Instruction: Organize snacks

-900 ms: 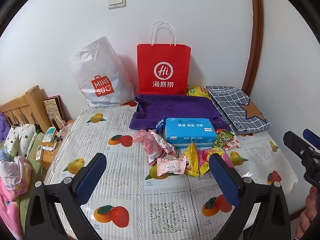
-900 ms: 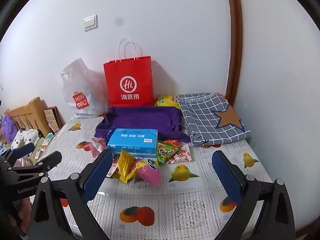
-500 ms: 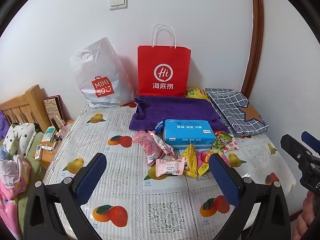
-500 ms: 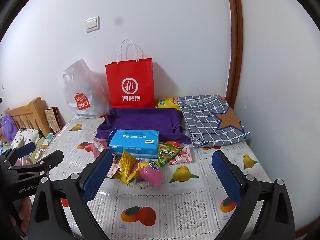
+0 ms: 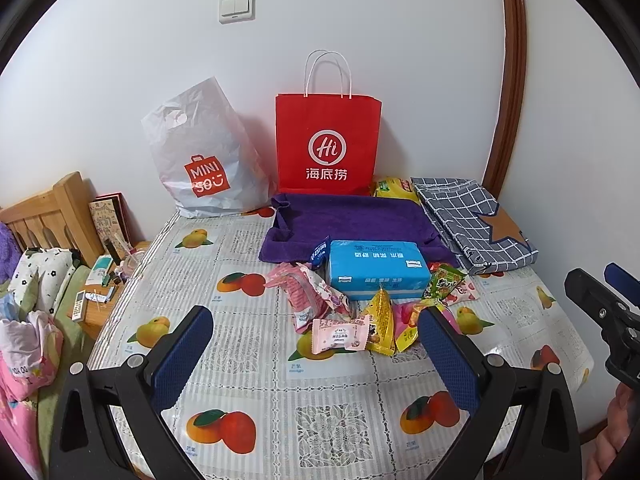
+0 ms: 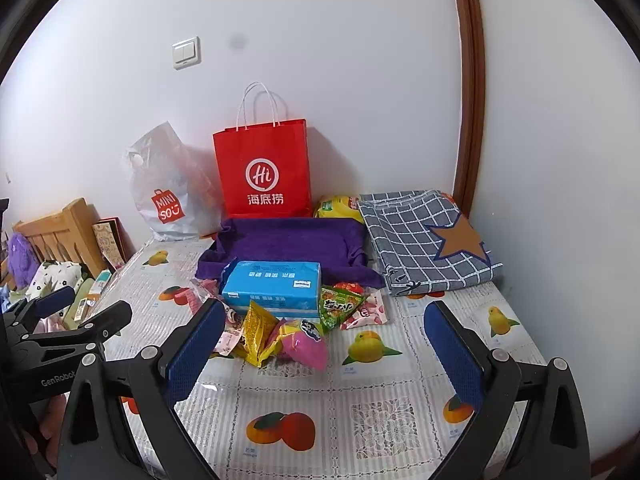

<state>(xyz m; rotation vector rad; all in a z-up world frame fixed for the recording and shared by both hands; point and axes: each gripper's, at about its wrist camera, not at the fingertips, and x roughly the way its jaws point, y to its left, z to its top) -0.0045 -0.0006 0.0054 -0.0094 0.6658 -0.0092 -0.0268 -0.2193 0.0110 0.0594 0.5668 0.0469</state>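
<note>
Nothing tidied yet, by the look of it. Snacks all in 1 loose heap on the table, just in front of the blue box. Pink wrapped snack nearest the front of the heap, just in front of the blue box and a bit left. Yellow packet right beside it, touching. Pink bag with white print left of the blue box, near its corner. Green packet at the right front corner of the blue box, with a round pink packet in front of the box.

Purple cloth tray just behind the blue box, with no snacks seen in it. Red paper bag and white plastic bag standing further behind the blue box, against the wall. Hard to say which one is meant for the snacks.

Left gripper with fingers wide apart, holding nothing, hanging in front of the heap. Right gripper with fingers wide too, also holding nothing.

Left to do: all of it. Pick up each snack, 1 at a time, and put it away.
</note>
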